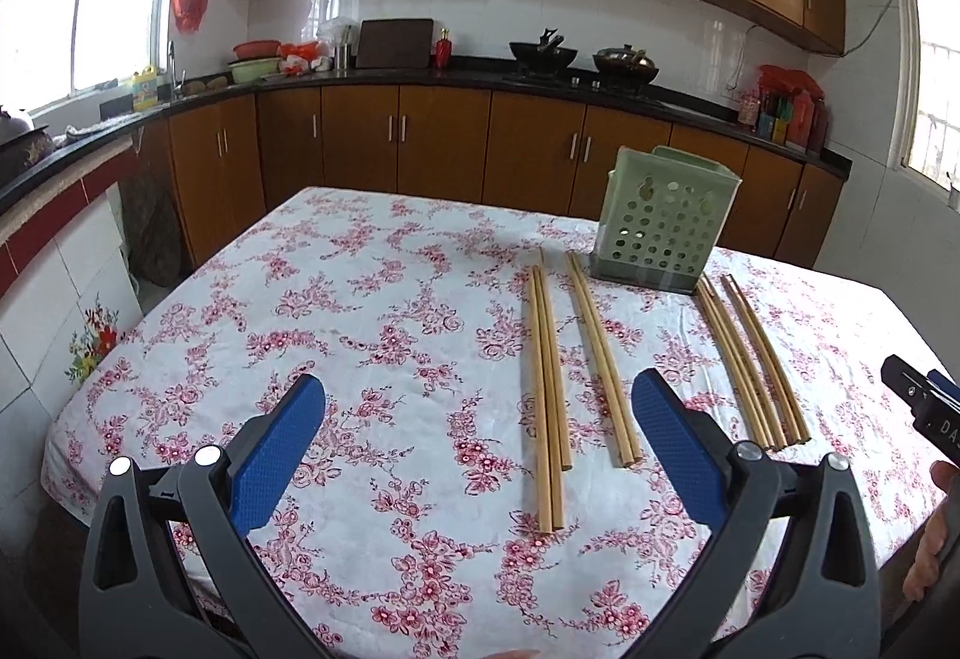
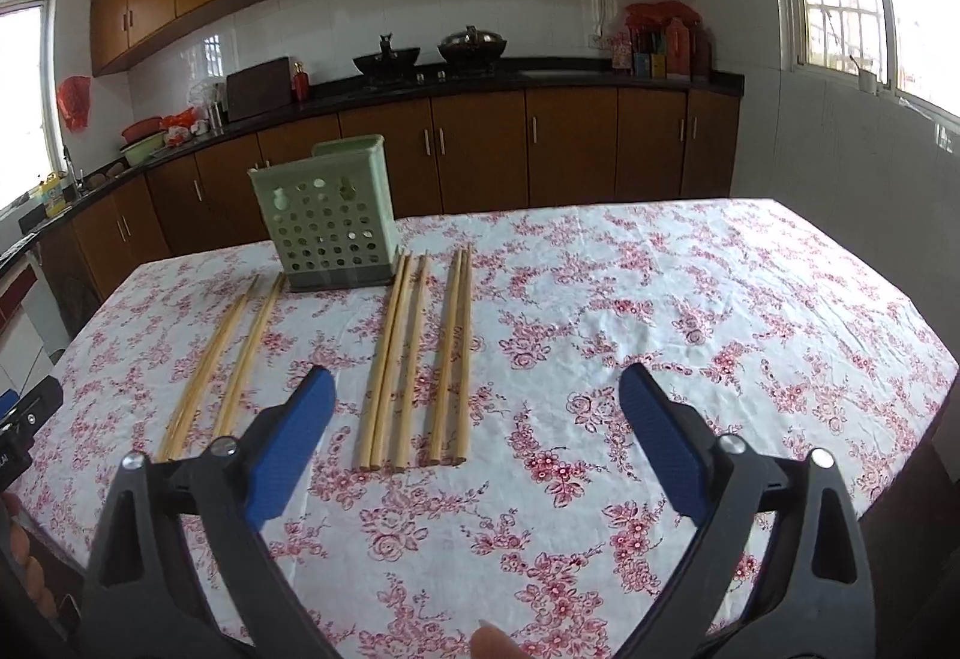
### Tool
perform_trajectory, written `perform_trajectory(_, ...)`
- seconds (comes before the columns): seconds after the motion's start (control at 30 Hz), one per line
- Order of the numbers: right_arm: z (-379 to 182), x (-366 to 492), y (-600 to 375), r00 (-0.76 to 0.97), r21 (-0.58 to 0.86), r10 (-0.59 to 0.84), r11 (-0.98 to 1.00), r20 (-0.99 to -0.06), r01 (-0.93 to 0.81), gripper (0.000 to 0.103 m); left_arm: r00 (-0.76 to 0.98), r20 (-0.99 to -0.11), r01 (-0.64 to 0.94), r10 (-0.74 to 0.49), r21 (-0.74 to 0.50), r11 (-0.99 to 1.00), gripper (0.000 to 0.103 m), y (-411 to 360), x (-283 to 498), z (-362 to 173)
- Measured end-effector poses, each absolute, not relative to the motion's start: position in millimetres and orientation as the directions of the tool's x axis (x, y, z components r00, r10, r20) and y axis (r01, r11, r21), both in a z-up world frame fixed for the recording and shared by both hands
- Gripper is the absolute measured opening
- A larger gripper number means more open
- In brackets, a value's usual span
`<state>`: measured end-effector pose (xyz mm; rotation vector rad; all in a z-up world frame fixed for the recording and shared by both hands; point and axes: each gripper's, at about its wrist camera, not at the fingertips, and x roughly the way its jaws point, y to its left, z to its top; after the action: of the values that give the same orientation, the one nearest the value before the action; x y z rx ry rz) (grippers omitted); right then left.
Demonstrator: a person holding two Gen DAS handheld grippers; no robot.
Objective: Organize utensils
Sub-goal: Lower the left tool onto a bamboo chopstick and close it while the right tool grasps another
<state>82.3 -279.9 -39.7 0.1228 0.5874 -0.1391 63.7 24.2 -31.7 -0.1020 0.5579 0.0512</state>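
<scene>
Both claws, left claw [image 1: 480, 455] and right claw [image 2: 477, 446], gaped empty; ahead lay chopsticks [image 1: 549, 401], probably light, stiff, slippery, best pinched mid-length, before the holder [image 1: 663, 221].

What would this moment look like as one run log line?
left gripper: open, empty | right gripper: open, empty | chopsticks: flat on table | green holder: upright | stage: nothing grasped

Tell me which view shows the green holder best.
Right wrist: the green holder stands nearer the picture's centre, its perforated front and open rim plain. Left wrist shows the same holder further right and more skewed, though whole.
</scene>
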Motion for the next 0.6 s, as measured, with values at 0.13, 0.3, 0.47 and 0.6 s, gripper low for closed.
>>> perform_trajectory(0.13,-55.9,130.1,-289.7,0.739,0.121,-0.049,0.977,-0.672,0.174,0.056,0.788,-0.616,-0.089,-0.002,-0.117,0.989,0.101,39.2,92.0,-44.0)
perform_trajectory(0.3,-88.4,185.6,-293.3,0.642,0.154,0.017,0.975,-0.766,0.158,0.028,0.741,-0.671,-0.063,-0.04,-0.128,0.99,0.08,45.2,115.0,-56.0)
perform_trajectory(0.47,-111.1,216.3,-293.4,0.58,0.144,0.024,0.976,-0.815,0.161,0.019,0.71,-0.7,-0.041,-0.074,-0.146,0.988,0.074,45.7,134.6,-66.3)
perform_trajectory(0.6,-117.8,218.1,-284.0,0.582,0.065,-0.035,0.986,-0.813,0.15,0.009,0.68,-0.723,0.005,-0.125,-0.167,0.986,0.059,38.7,147.1,-73.0)
